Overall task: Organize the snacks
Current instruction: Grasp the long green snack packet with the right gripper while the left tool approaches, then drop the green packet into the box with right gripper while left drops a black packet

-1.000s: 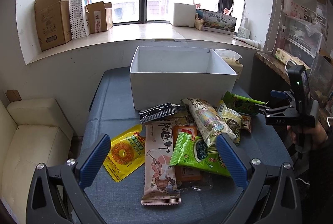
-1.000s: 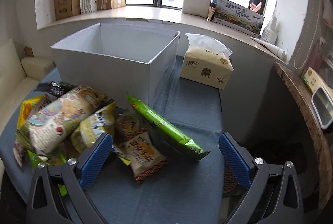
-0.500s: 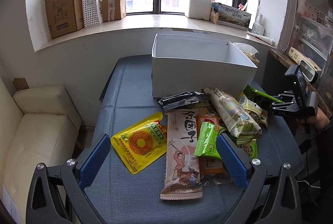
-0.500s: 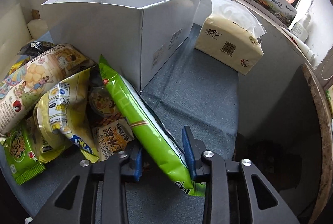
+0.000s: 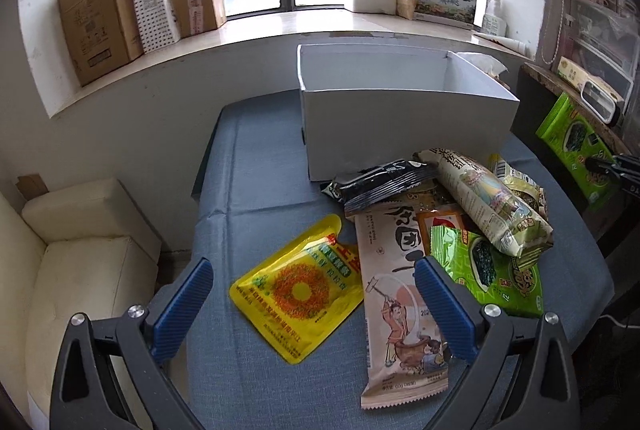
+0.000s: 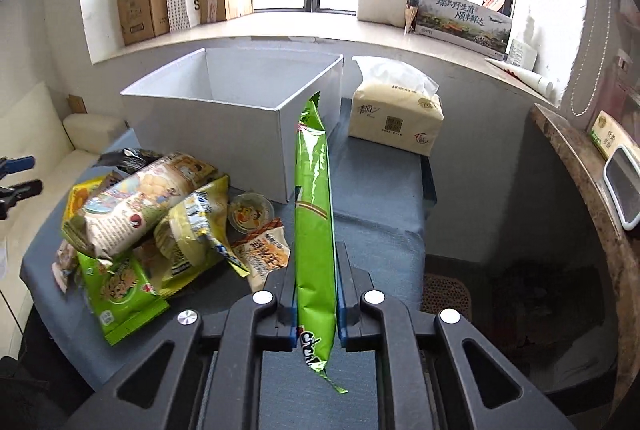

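Right gripper (image 6: 316, 290) is pressed together on a green packet (image 6: 314, 222), which a second ago lay on the pile with those jaws wide open around it. Now the packet hangs clear of the table (image 6: 380, 230), edge-on, its top tip in front of the near right corner of the white box (image 6: 208, 134). That looks like the first pick made; the box seems empty, though its floor is hidden behind the near wall.

Left gripper (image 5: 312, 294) hovers spread wide in front of the box, over a yellow pouch (image 5: 296, 286) and a long beige packet (image 5: 396, 290), holding nothing. It has swung left since a second ago, so I'd guess the pouch is its target.

The pile (image 6: 148, 214) sits just in front of the box, several packs overlapping; the lower ones are mostly covered. A tissue pack (image 6: 396, 118) stands right of the box. In the left view the right gripper is cut off at the frame edge.
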Tool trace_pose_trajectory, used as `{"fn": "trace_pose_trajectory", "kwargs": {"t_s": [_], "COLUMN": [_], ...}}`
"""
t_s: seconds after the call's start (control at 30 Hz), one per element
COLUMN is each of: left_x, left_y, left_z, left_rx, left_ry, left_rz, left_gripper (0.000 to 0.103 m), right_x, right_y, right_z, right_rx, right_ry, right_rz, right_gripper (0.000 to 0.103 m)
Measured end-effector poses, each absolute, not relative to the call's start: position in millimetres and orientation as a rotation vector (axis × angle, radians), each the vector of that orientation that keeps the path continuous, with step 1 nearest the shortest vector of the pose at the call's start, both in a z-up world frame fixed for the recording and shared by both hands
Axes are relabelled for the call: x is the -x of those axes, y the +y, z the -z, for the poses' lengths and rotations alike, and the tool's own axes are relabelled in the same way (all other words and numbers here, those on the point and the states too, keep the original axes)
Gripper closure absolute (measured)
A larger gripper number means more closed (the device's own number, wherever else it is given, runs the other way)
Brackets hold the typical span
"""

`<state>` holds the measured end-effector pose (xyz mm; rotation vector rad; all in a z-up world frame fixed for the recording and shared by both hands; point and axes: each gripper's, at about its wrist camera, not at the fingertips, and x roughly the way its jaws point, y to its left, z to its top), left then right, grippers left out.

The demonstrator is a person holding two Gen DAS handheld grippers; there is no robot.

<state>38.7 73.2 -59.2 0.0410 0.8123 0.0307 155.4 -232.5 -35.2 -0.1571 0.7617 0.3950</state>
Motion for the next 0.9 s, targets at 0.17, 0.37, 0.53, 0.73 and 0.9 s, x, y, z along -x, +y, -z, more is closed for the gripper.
{"fn": "trace_pose_trajectory", "kwargs": {"t_s": [0.17,0.37,0.53,0.73,0.9], "left_x": [-90.2,-146.8,-171.2,-165.6,-136.7], "left_y": [40.4,16.1,12.4,10.7,30.6], "left_z": [74.5,98.0,109.6,105.7,77.0], "left_rx": [-0.201,-0.319,-0.279,-0.244,-0.100], "left_ry": [0.852,0.918,0.979,0.960,0.880], "left_rz": [0.037,0.058,0.105,0.148,0.157], "left_gripper": [0.000,0.000,0.036,0.059,0.069], "right_x": [-124.7,-98.3,-88.5,-81.8,-80.6], "right_y": [-225.0,-218.0,-210.5,-206.5,-203.6], "right_z": [22.3,21.0,29.0,32.6,32.4], "right_rx": [0.099,0.013,0.012,-0.007,-0.024], "right_ry": [0.700,0.682,0.696,0.705,0.707], "right_rz": [-0.420,-0.467,-0.481,-0.514,-0.524], "right_gripper": [0.089,0.089,0.089,0.089,0.089]}}
